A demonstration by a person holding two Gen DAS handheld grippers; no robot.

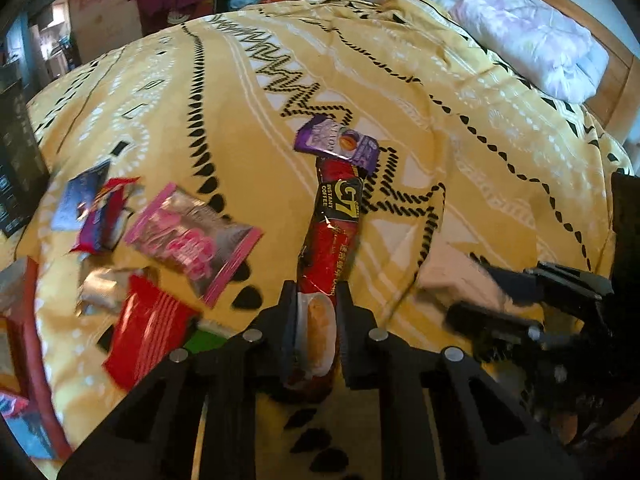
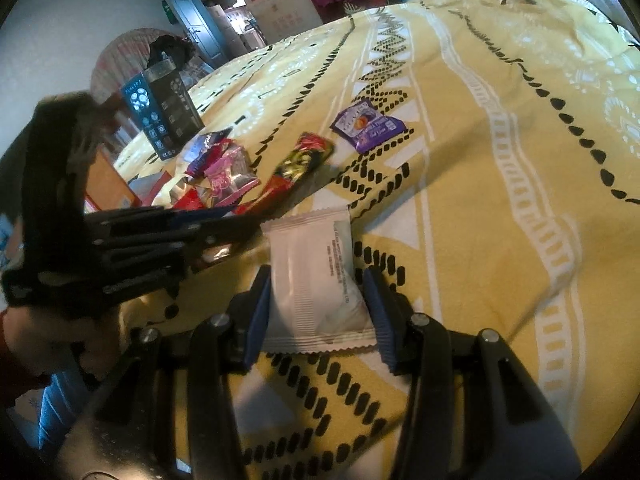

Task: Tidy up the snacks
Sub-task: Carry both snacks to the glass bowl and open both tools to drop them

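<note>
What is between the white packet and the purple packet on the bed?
Nothing but bare yellow bedspread lies between the white packet and the purple packet; the right wrist view shows it.

Yellow bedspread with black-and-white zigzags; red coffee sachet; white packet; purple wrapper.

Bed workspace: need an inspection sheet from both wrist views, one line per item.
Surface: yellow patterned bedspread, rumpled.
Job's things: red G7 coffee sachet in left gripper; white packet between the right gripper pads; purple packet lying loose.
Clutter: pile of mixed snack packets; black box standing upright.
Grippers: left shut on sachet; right shut on white packet.
Cables: nothing seen.
Surroundings: white quilt, cardboard boxes, door.
</note>
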